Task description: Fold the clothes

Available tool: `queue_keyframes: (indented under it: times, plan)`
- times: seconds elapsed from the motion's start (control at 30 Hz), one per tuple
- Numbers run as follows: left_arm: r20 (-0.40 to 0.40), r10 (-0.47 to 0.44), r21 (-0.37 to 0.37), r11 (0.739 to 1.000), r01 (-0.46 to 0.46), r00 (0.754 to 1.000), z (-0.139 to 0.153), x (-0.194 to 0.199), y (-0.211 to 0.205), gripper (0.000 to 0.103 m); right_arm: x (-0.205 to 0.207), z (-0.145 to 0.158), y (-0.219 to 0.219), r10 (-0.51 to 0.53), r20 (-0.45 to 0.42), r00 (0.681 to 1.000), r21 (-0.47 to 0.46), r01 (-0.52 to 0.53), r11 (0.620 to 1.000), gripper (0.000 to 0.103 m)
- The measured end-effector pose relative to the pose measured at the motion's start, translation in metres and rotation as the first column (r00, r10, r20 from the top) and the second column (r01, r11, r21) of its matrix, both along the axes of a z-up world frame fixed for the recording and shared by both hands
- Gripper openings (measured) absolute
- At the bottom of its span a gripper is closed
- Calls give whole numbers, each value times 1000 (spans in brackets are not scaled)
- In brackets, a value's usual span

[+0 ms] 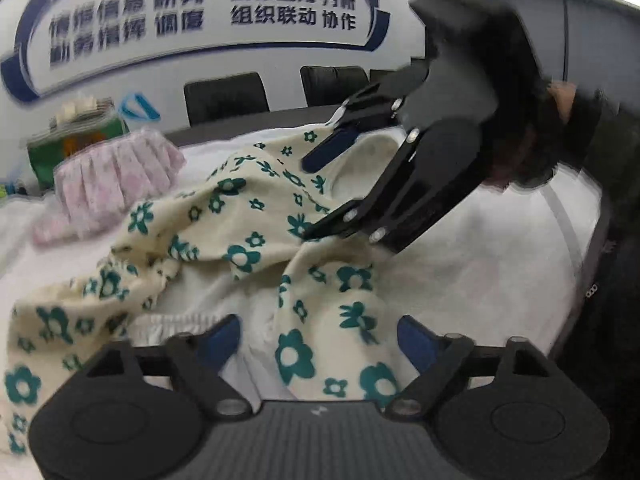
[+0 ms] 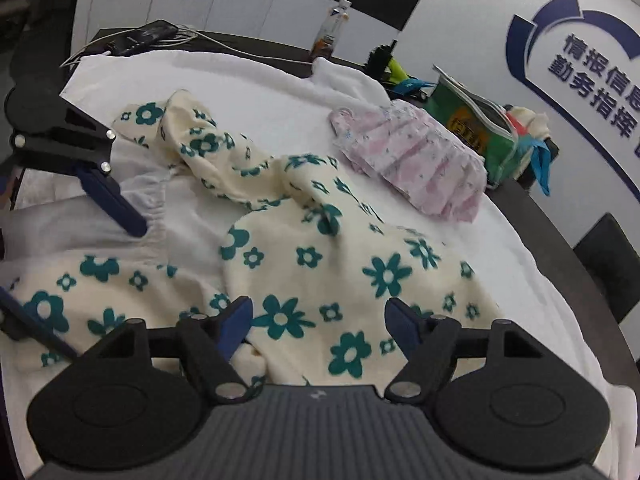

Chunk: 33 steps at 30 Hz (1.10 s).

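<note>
A crumpled cream garment with teal flowers lies on the white table cover. Its white elastic-edged inside shows at one side. In the left wrist view my left gripper stands open low over the garment, a fold lying between its blue fingertips untouched. My right gripper reaches in from the upper right, jaws apart over the cloth. In the right wrist view the right gripper is open, with flowered cloth under and between its fingers. The left gripper is at the left, jaws wide.
A folded pink garment lies beyond the flowered one, beside a green bag. A bottle and a phone with cables sit at the far edge. Black chairs stand behind the dark table.
</note>
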State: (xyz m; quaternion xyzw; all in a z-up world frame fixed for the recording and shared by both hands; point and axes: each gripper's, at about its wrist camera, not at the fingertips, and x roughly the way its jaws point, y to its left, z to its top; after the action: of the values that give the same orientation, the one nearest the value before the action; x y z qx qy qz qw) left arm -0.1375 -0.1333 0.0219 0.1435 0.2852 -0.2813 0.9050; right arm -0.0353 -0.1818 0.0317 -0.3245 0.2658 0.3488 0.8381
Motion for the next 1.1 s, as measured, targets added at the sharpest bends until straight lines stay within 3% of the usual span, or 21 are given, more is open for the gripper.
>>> queue_keyframes:
  times: [0.07, 0.13, 0.23, 0.3, 0.37, 0.43, 0.5, 0.63, 0.7, 0.8, 0.83, 0.87, 0.93, 0.97, 1.03, 1.07, 1.1]
  plan:
    - [-17, -43, -14, 999, 43, 999, -2, 1, 5, 8, -8, 1, -12, -22, -14, 1000, 13, 22, 1000, 74]
    - [-15, -80, -19, 997, 79, 997, 0, 1, 14, 5, -16, 2, -21, -22, -59, 998, 25, 24, 999, 72]
    - [92, -77, 54, 996, 72, 993, 14, -4, 44, 4, -23, 2, -31, -19, -111, 994, 44, 24, 999, 55]
    - [154, -67, 99, 994, 52, 986, 28, -6, 70, 3, -21, 2, -32, -47, -114, 992, 71, 55, 996, 14]
    - [256, 8, 150, 988, -48, 967, 50, -7, 100, 3, -22, 1, -24, -74, -66, 995, 84, 80, 993, 1]
    - [407, 61, 174, 974, -143, 911, 74, -15, 130, 3, -27, 7, -17, -81, 3, 997, 126, 80, 989, 1]
    - [556, 58, 167, 969, -180, 829, 96, -40, 159, 3, -42, 32, -18, -69, 88, 994, 245, 45, 969, 1]
    - [657, 150, 92, 957, -275, 739, 106, -74, 197, 3, -69, 99, -40, -84, 224, 971, 501, -41, 865, 1]
    - [626, 214, 67, 943, -325, 750, 92, -74, 209, 3, -56, 115, -52, -153, 215, 965, 531, 16, 847, 1]
    - [488, 287, 67, 929, -364, 824, 55, -58, 225, 5, -5, 107, -63, -329, 109, 938, 448, 249, 859, 1]
    - [441, 298, 73, 928, -365, 846, 46, -54, 229, 8, 21, 92, -64, -445, 67, 893, 352, 396, 848, 2]
    - [394, 306, 79, 928, -364, 867, 37, -50, 233, 13, 48, 73, -64, -578, 47, 815, 230, 554, 800, 10]
    - [306, 318, 65, 933, -353, 897, 26, -46, 239, 18, 78, 38, -65, -751, 90, 654, 57, 749, 660, 16]
    - [269, 317, 26, 941, -336, 909, 27, -47, 243, 22, 78, 30, -67, -770, 90, 632, 45, 770, 637, 16]
    - [230, 302, -84, 953, -290, 925, 39, -58, 253, 38, 62, 32, -77, -749, 41, 661, 119, 741, 661, 33]
    - [222, 282, -149, 956, -254, 933, 43, -58, 258, 53, 48, 39, -83, -738, 30, 674, 172, 724, 668, 49]
    - [219, 252, -197, 958, -211, 943, 47, -60, 258, 67, 32, 46, -88, -727, 30, 686, 220, 705, 674, 55]
